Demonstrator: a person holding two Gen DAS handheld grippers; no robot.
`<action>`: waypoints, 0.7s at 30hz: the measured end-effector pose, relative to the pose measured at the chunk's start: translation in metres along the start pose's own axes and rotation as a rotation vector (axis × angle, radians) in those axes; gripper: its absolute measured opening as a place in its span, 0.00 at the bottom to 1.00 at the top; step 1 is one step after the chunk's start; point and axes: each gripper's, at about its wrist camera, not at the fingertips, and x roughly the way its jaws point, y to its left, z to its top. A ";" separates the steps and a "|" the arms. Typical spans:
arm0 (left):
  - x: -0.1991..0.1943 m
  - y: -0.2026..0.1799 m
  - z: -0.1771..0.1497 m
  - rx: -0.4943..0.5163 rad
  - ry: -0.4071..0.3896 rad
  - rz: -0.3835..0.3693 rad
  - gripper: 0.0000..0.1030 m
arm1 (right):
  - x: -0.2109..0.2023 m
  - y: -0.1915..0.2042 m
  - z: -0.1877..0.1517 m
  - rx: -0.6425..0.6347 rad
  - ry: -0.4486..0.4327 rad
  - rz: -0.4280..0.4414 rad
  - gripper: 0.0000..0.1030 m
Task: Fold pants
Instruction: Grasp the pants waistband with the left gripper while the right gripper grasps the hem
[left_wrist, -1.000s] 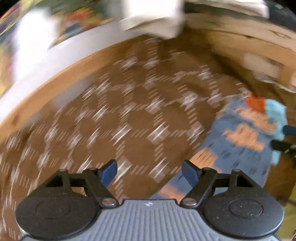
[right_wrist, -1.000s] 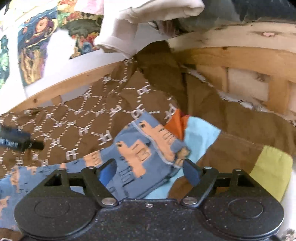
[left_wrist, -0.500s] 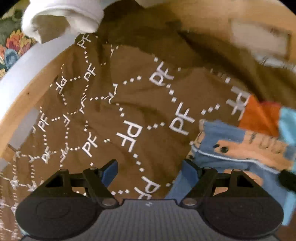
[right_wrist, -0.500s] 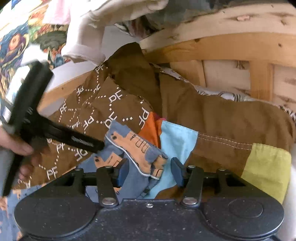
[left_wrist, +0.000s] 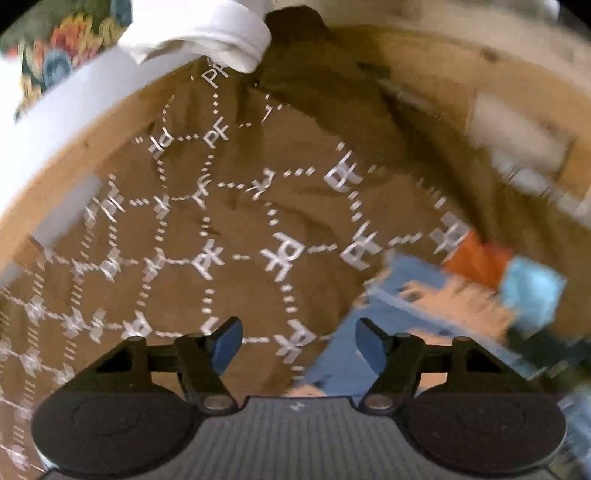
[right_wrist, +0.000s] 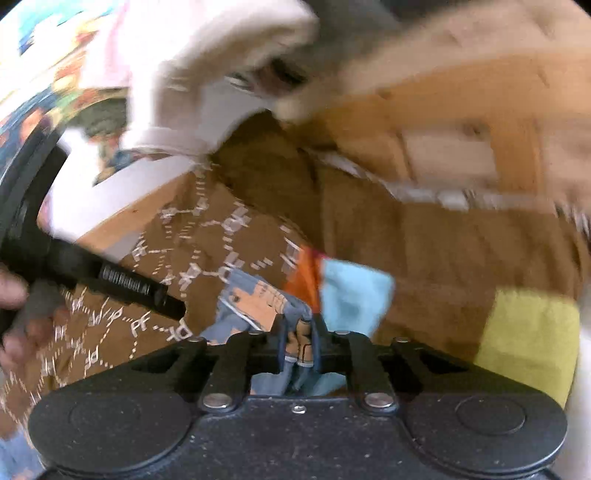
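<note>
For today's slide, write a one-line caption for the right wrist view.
Right gripper shut on the blue patterned pants, lying on a brown PF-print blanket.

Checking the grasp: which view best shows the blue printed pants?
The right wrist view: the blue printed pants sit near centre, their edge pinched in the shut right tool. The left wrist view shows them blurred at lower right, beside the open left tool.
</note>
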 end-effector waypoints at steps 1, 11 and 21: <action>-0.004 0.005 0.005 -0.044 0.015 -0.063 0.71 | -0.003 0.008 0.000 -0.045 -0.016 0.009 0.14; 0.022 -0.014 0.036 -0.172 0.219 -0.212 0.78 | -0.013 0.063 -0.021 -0.423 -0.062 0.063 0.14; 0.038 -0.036 0.040 -0.122 0.280 -0.120 0.56 | -0.014 0.081 -0.035 -0.544 -0.043 0.103 0.14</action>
